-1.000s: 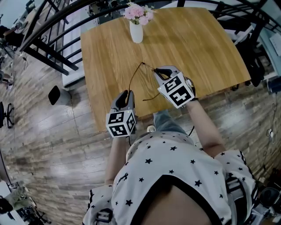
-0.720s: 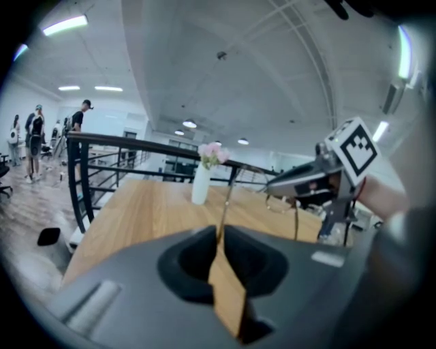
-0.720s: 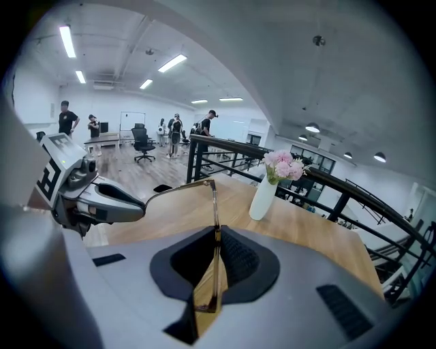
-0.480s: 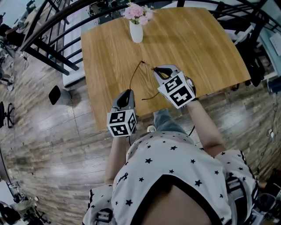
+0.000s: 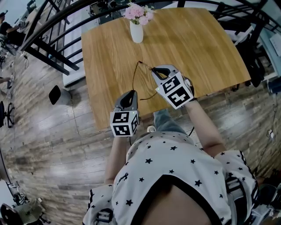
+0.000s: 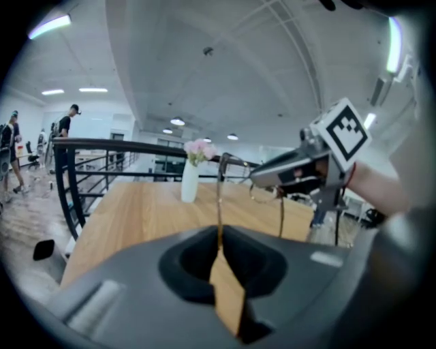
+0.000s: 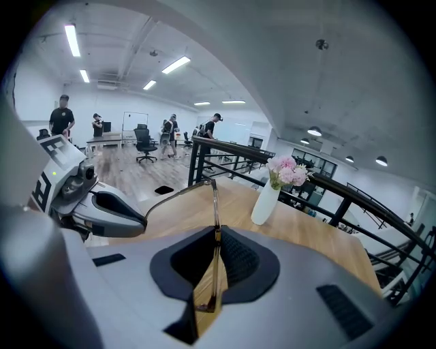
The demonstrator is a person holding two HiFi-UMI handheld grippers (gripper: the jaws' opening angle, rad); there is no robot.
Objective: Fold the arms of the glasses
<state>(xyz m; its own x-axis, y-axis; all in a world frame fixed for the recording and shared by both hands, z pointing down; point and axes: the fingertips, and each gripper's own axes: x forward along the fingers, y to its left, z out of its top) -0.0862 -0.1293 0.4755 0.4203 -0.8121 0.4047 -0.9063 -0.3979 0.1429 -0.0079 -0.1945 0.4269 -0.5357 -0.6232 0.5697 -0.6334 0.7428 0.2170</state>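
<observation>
moved: left gripper jaws just closed, pinching glasses arm
right gripper: clamped on frame
step: folding first arm
next: swing arm in gently

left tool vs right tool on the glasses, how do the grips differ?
Left tool grips the tip of one arm; right tool grips the front of the glasses. Left's jaws have just been closing on that arm; right's sit shut. Left is nearer the table edge, right further in. Both hold them off the table.

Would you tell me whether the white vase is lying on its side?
No, the vase stands upright on the table, holding pink flowers.
</observation>
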